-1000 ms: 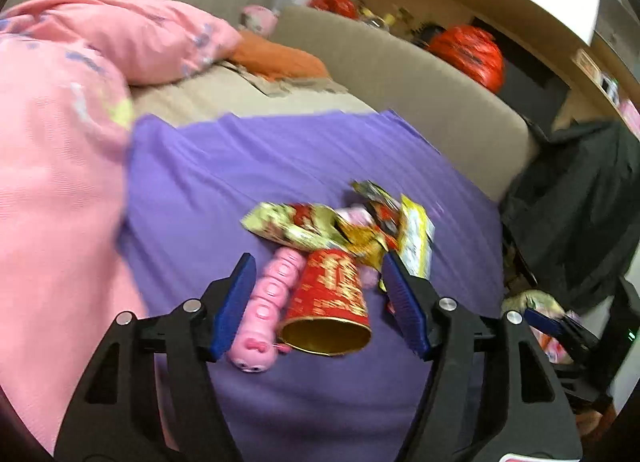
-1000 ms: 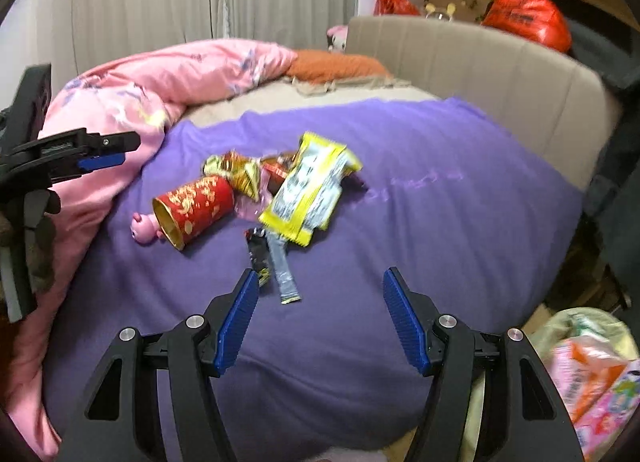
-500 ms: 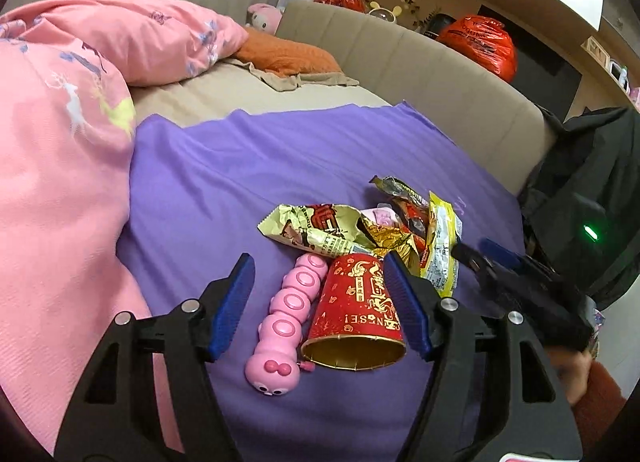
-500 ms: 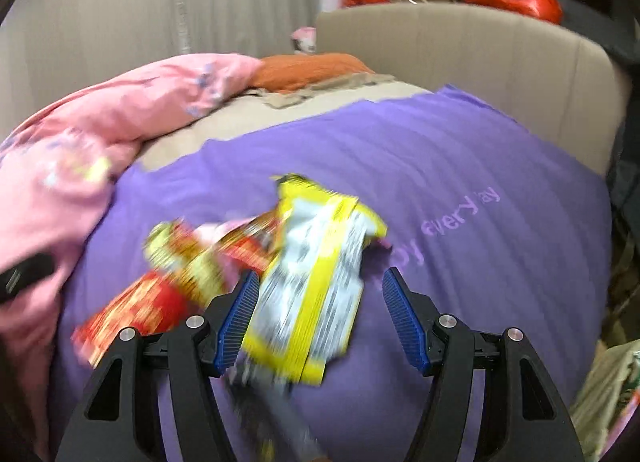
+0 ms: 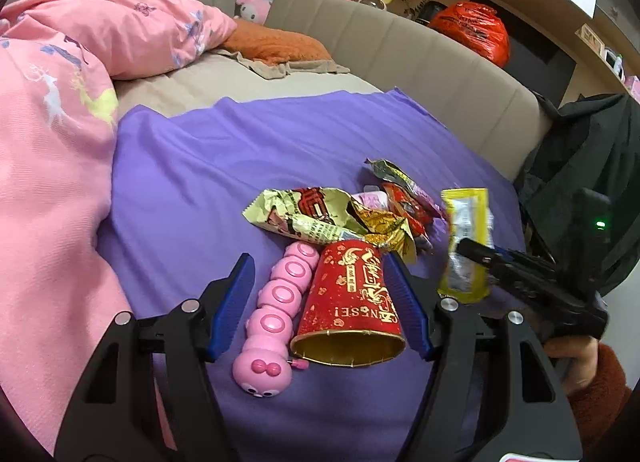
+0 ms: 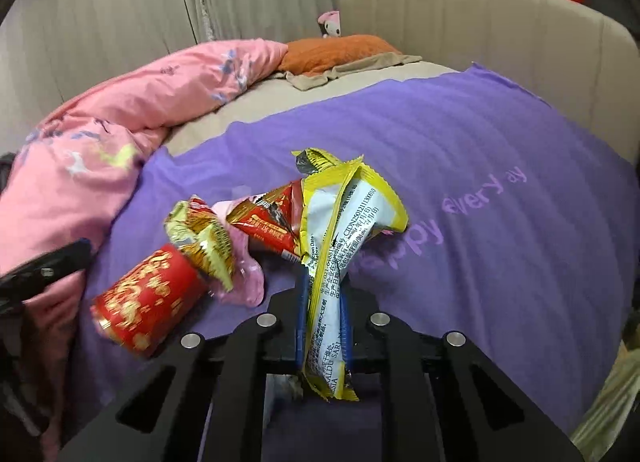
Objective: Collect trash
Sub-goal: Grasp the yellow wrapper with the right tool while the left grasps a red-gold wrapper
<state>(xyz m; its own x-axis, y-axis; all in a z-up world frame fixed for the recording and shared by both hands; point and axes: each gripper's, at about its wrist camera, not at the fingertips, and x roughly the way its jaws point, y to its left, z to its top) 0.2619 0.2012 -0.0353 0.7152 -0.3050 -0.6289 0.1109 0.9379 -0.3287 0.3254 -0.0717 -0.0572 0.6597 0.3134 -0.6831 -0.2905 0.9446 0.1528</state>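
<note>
Right gripper (image 6: 323, 326) closing on yellow wrapper (image 6: 344, 230) at frame centre, my first grab; left gripper (image 5: 320, 302) spread wide around red cup (image 5: 352, 302), other wrappers (image 5: 316, 214) still on purple sheet (image 5: 224, 166).

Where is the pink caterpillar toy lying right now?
In the left wrist view, the pink caterpillar toy lies on the purple sheet, along the left side of the red paper cup, between the left gripper's fingers.

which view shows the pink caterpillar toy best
The left wrist view: the toy lies whole beside the red cup, face and segments clear. In the right wrist view the toy cannot be made out behind the cup.
</note>
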